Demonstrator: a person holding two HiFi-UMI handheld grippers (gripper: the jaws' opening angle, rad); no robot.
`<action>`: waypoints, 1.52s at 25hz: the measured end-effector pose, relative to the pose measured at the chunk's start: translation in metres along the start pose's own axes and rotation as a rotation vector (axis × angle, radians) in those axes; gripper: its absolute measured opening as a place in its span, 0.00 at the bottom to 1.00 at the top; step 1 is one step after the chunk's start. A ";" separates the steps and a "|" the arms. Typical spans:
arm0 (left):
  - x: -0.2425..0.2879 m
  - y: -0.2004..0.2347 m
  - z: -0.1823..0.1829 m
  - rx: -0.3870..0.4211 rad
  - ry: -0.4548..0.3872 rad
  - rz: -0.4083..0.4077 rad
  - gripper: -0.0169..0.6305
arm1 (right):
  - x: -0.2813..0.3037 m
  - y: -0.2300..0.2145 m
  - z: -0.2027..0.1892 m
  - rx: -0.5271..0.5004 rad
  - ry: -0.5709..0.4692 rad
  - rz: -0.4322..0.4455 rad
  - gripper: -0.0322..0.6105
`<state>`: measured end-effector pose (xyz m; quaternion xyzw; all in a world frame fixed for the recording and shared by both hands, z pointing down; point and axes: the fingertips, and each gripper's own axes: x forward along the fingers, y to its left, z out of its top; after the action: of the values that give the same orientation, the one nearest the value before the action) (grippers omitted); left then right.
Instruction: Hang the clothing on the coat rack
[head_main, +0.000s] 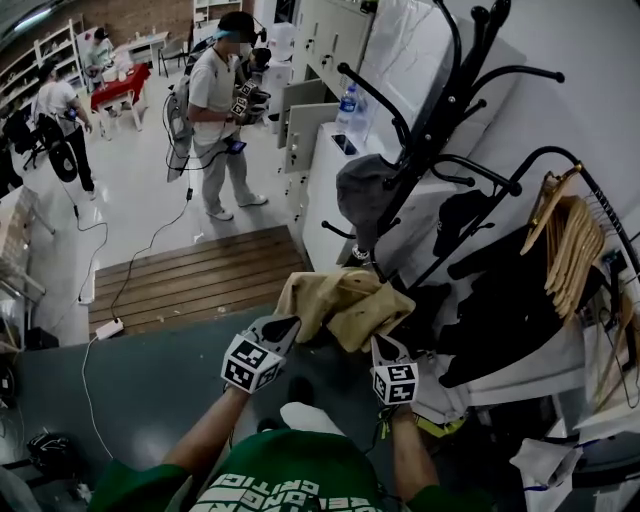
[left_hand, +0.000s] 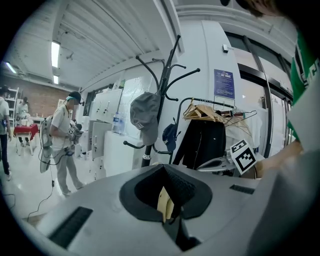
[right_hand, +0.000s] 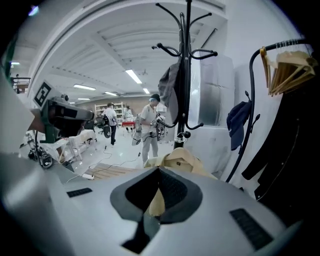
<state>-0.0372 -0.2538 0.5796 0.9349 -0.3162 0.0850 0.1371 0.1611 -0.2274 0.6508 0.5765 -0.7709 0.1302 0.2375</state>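
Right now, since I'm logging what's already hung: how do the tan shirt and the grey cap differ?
The grey cap hangs on a hook of the coat rack. The tan shirt is on no hook and is pinched in the left tongs and the right tongs. The cap droops from one point, while the shirt is bunched between two grips. Both are clothing close to the rack.

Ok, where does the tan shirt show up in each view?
Head view: tan shirt at centre, between left gripper and right gripper.
Left gripper view: a pale strip of it pinched in the jaws, low centre.
Right gripper view: its collar just above the jaws, centre.
Shared landmark: the black coat rack.
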 end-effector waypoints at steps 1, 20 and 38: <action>-0.005 -0.004 -0.004 -0.001 0.001 -0.001 0.03 | -0.007 0.007 0.001 0.001 -0.009 0.005 0.06; -0.070 -0.056 -0.044 -0.031 0.001 0.012 0.03 | -0.077 0.067 -0.009 -0.017 -0.050 0.046 0.06; -0.072 -0.058 -0.052 -0.053 0.004 0.031 0.03 | -0.077 0.061 -0.017 -0.011 -0.046 0.045 0.06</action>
<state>-0.0615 -0.1524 0.5997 0.9257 -0.3326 0.0804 0.1611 0.1239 -0.1374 0.6300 0.5605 -0.7896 0.1181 0.2199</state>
